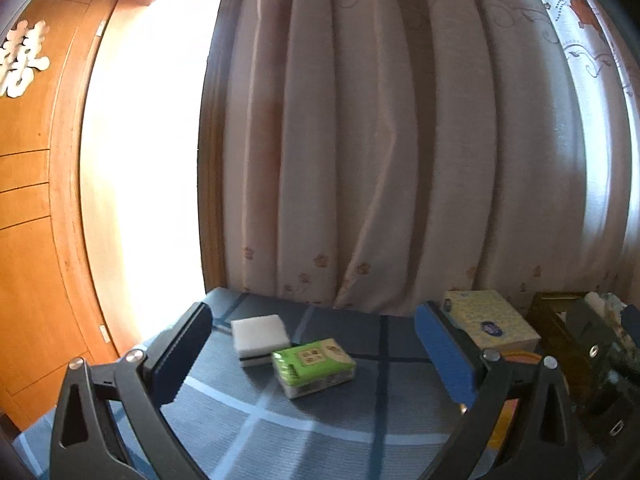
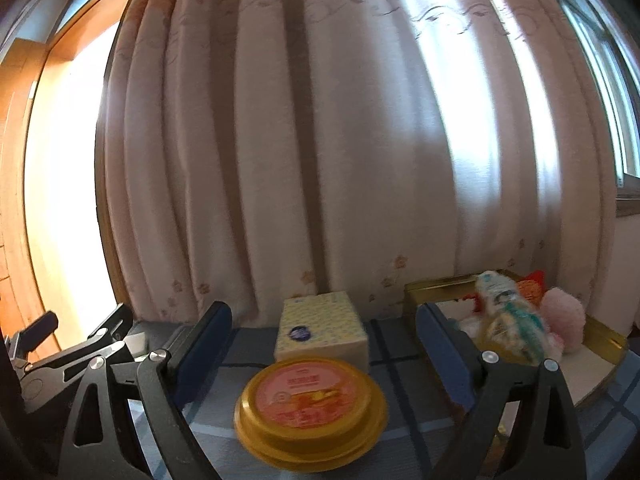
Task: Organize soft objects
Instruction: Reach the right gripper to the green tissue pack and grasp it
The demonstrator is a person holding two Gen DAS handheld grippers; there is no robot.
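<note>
In the left wrist view a green tissue pack (image 1: pixel 313 367) lies on the blue checked cloth (image 1: pixel 304 432), touching a white sponge (image 1: pixel 260 338) behind it. My left gripper (image 1: pixel 316 360) is open, both objects framed between its fingers but apart from them. A yellow tissue box (image 1: pixel 490 324) sits right of it. In the right wrist view my right gripper (image 2: pixel 324 360) is open above a round yellow lidded tub (image 2: pixel 312 404), with the tissue box (image 2: pixel 322 330) behind. A gold tray (image 2: pixel 436 286) at right holds a pink fluffy item (image 2: pixel 564 316) and a soft packet (image 2: pixel 508 320).
A floral curtain (image 1: pixel 380 140) hangs right behind the table's far edge. A wooden door frame (image 1: pixel 68 200) and a bright opening stand at left. The other gripper (image 2: pixel 60 356) shows at the left edge of the right wrist view.
</note>
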